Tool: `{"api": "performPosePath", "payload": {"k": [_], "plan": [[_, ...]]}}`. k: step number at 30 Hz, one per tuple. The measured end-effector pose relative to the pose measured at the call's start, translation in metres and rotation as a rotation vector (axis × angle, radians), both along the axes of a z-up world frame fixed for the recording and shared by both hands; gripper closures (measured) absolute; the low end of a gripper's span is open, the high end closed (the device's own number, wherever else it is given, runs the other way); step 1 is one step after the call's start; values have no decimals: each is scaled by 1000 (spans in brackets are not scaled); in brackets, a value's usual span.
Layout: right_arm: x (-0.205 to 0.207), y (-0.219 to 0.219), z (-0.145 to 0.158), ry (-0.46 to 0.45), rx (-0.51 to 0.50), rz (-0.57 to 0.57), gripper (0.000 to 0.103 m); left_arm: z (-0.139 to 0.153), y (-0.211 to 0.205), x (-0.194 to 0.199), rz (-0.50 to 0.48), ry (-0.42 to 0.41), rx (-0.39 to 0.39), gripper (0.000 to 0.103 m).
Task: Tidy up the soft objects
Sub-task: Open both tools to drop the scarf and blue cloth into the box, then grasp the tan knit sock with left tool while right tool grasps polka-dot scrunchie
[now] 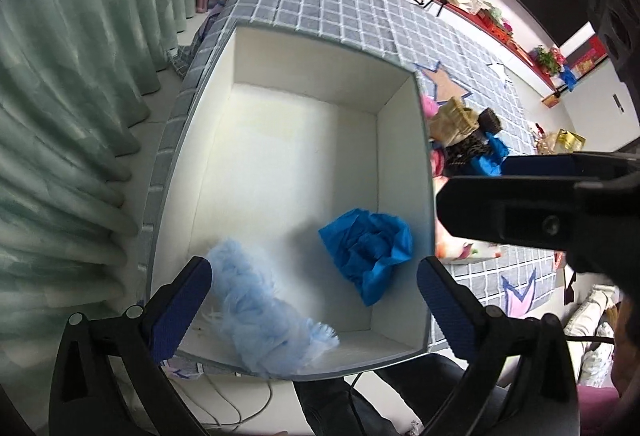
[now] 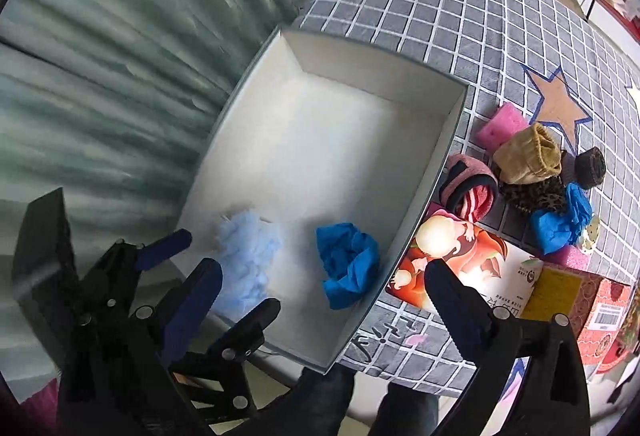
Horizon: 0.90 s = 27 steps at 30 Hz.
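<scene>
An open white box point(image 1: 404, 163) point(image 2: 440, 163) sits on a grey checked tablecloth point(image 2: 460, 15). Inside, near its front wall, lie a pale blue fluffy piece point(image 1: 260, 316) point(image 2: 246, 252) and a crumpled blue cloth point(image 1: 368, 248) point(image 2: 346, 264). My left gripper point(image 1: 314, 276) hangs open above them, touching neither, with nothing between its pads. My right gripper point(image 2: 320, 280) is also open and empty over the box's front right part. In the right wrist view, the left gripper's fingers point(image 2: 166, 247) spread beside the fluffy piece.
Right of the box lies a heap: a pink sponge point(image 2: 500, 127), a tan knitted piece point(image 2: 528, 155), a pink striped roll point(image 2: 472, 187), leopard fabric point(image 2: 536, 191), another blue cloth point(image 2: 560, 224). A picture book point(image 2: 460, 260) and pink carton point(image 2: 600, 312) lie nearer. Green curtains point(image 1: 80, 115) hang left.
</scene>
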State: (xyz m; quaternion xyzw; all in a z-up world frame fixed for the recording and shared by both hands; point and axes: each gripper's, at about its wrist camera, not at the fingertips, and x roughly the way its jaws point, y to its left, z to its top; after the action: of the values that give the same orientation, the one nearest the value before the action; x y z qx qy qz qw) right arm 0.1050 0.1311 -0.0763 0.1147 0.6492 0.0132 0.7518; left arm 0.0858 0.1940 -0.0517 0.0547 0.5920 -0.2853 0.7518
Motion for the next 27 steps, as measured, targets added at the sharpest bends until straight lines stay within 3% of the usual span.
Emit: {"api": "performPosePath", "payload": {"k": [6,13,21,27], "plan": [[-8,-26,23,-26,24,-75,1,27,-21,9,-55,-21,-21,0],[-35,-92,64,-72,50,-238,1,50,-85,7,-200,-74,-7,0],[-84,-196,87,-85,73,-481,1,41,-161,5,-289,-65,63,0],[-98,-270,74,-45,70,-581,1,27,-214,17,-287,-37,117,0]]}}
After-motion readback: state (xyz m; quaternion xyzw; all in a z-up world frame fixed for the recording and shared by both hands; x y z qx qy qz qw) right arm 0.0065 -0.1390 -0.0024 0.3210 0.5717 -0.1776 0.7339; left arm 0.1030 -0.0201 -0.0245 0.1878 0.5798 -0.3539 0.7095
